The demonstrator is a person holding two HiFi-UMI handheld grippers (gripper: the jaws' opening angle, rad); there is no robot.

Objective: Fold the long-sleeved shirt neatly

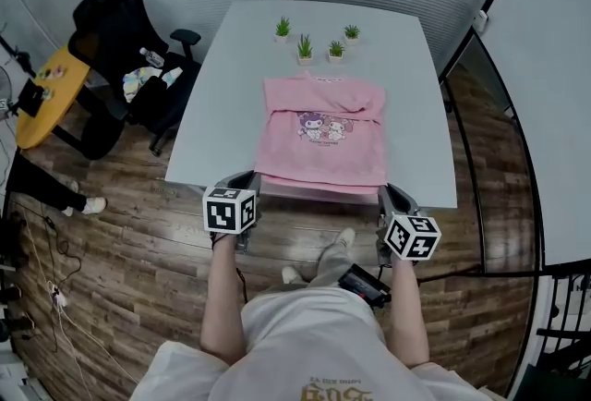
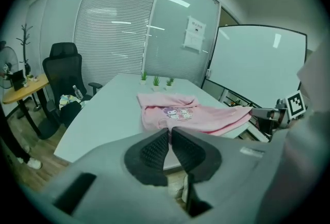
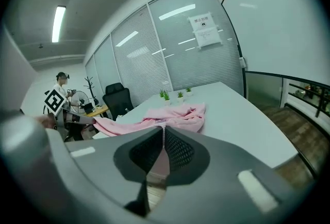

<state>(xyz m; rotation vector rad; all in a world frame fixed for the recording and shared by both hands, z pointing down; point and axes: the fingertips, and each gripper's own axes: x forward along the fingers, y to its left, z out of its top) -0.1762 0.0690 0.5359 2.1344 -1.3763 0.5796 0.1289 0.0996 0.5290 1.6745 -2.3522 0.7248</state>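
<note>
A pink long-sleeved shirt [image 1: 323, 136] with a cartoon print lies on the pale table [image 1: 226, 76], its sleeves folded in over the body. Its near hem is raised off the table's front edge. My left gripper [image 1: 250, 181] is shut on the hem's left corner, and my right gripper [image 1: 387, 192] is shut on the right corner. In the left gripper view a strip of the pink shirt [image 2: 191, 114] runs in between the closed pads [image 2: 157, 148]. The right gripper view likewise shows the shirt [image 3: 172, 114] pinched between its pads [image 3: 178, 148].
Several small potted plants [image 1: 314, 37] stand at the table's far end. A black office chair [image 1: 120, 30] and a yellow round table [image 1: 46, 94] are at the left. A glass partition [image 1: 480, 113] runs along the right, with wooden floor around the table.
</note>
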